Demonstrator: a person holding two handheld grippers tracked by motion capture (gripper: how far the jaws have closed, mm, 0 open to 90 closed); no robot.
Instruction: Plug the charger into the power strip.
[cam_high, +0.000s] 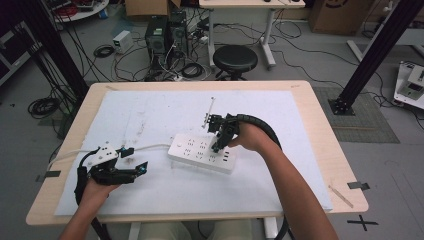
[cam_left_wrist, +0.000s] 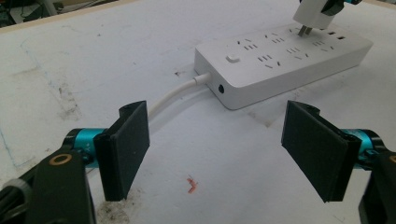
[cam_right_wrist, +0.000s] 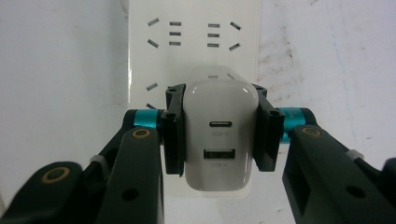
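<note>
A white power strip (cam_high: 202, 152) lies flat on the white mat (cam_high: 150, 115) that covers the wooden table (cam_high: 320, 130). It has many plug holes on top and a small button near one end. A white cord (cam_left_wrist: 175, 93) comes out of that end and runs away to the left.

The right gripper (cam_right_wrist: 219, 135) pinches a white charger (cam_right_wrist: 219, 135) from both sides, with one black jaw pressed on each side. The charger has two little ports on its back, one oval and one like a box. In the left gripper view, the charger (cam_left_wrist: 314, 11) sits above the far end of the strip with its metal pins (cam_left_wrist: 303, 31) pointing down, right at the holes. You can see part of the pins, so the charger is not pushed all the way in.

The right hand (cam_high: 252, 137) reaches over the strip from the right side, and its gripper points down at it.

The left gripper (cam_left_wrist: 215, 154) has its jaws spread wide and holds nothing. It sits low over the mat, just to the left of the strip, pointing at the cord end. The left hand (cam_high: 95, 190) holds it near the front edge of the table.
</note>
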